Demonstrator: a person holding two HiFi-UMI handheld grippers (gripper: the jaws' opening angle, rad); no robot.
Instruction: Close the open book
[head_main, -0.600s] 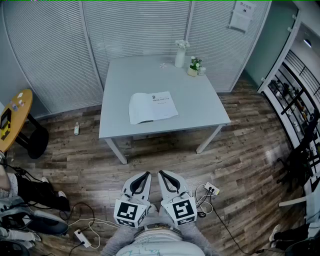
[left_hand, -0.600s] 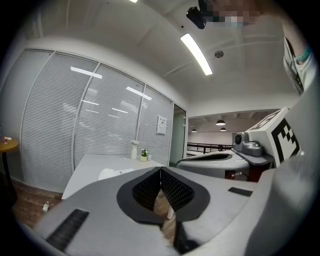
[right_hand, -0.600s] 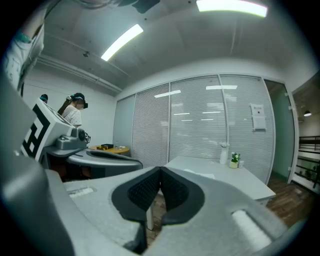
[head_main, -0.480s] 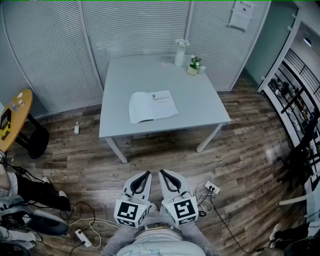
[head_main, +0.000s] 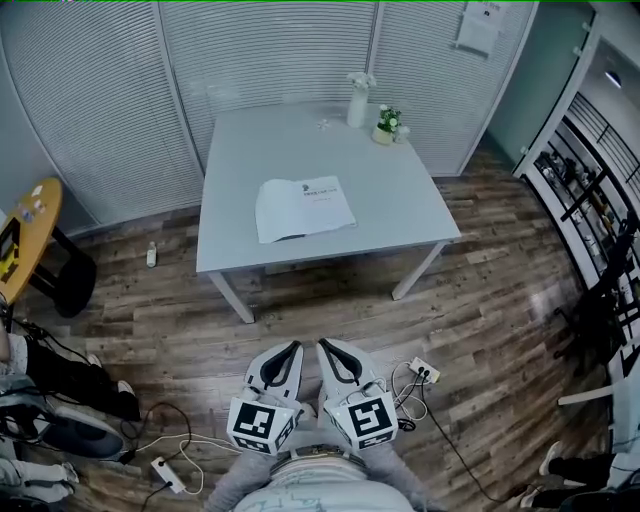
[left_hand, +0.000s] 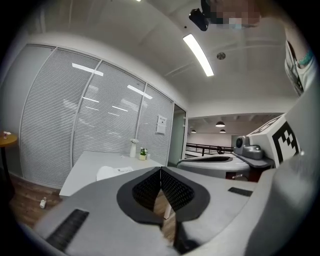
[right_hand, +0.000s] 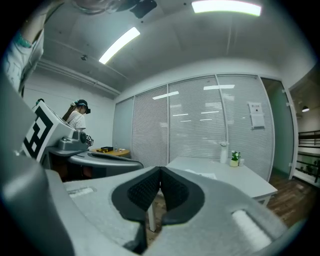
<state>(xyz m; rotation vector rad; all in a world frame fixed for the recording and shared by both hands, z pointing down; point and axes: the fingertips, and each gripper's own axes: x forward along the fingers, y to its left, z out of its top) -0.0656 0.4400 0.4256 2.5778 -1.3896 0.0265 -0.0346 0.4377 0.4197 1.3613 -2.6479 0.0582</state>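
Note:
An open white book (head_main: 302, 209) lies flat near the front edge of a grey table (head_main: 400, 215); it also shows in the left gripper view as the book (left_hand: 114, 171) and faintly in the right gripper view as the book (right_hand: 202, 174). Both grippers are held close to my body, far short of the table, over the wood floor. My left gripper (head_main: 295, 349) is shut, its jaw tips touching with nothing between them. My right gripper (head_main: 324, 349) is shut too and holds nothing. They sit side by side, pointing towards the table.
A white vase (head_main: 358, 106) and a small potted plant (head_main: 386, 126) stand at the table's far right corner. A yellow round side table (head_main: 22, 235) is at the left. Cables and a power strip (head_main: 424, 373) lie on the floor. A person (right_hand: 77, 117) stands far left.
The view has shifted slightly; the table and book sit a touch higher and further left in the head view. Both grippers stay in the same place, shut.

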